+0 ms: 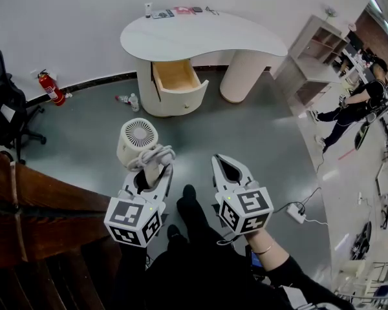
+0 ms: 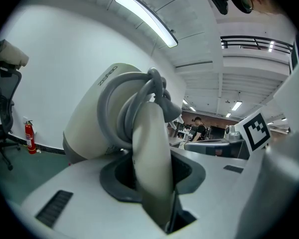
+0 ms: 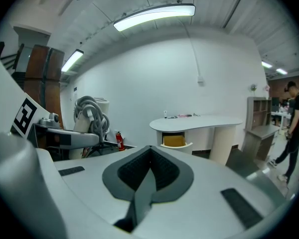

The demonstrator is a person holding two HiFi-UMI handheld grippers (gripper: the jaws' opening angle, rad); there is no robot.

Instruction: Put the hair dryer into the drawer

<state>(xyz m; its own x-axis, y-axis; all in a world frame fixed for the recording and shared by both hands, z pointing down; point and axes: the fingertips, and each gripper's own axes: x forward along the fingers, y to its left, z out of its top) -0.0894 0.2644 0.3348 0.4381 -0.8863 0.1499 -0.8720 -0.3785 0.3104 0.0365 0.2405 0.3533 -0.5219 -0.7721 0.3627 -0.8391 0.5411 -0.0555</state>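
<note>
hair dryer [image 2: 150,148] gripped close-up, head view: open drawer [image 1: 175,75]

A desk [image 1: 207,37] with open drawer [image 1: 176,75], an extinguisher [image 1: 50,88] and a bottle [image 1: 132,101] are borne by the floor [image 1: 258,141]; small items [image 1: 174,11] are laid on the desk.

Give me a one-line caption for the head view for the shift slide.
Left gripper holds the cord-wrapped hair dryer by its handle; right gripper shut, empty; desk drawer open ahead.
</note>
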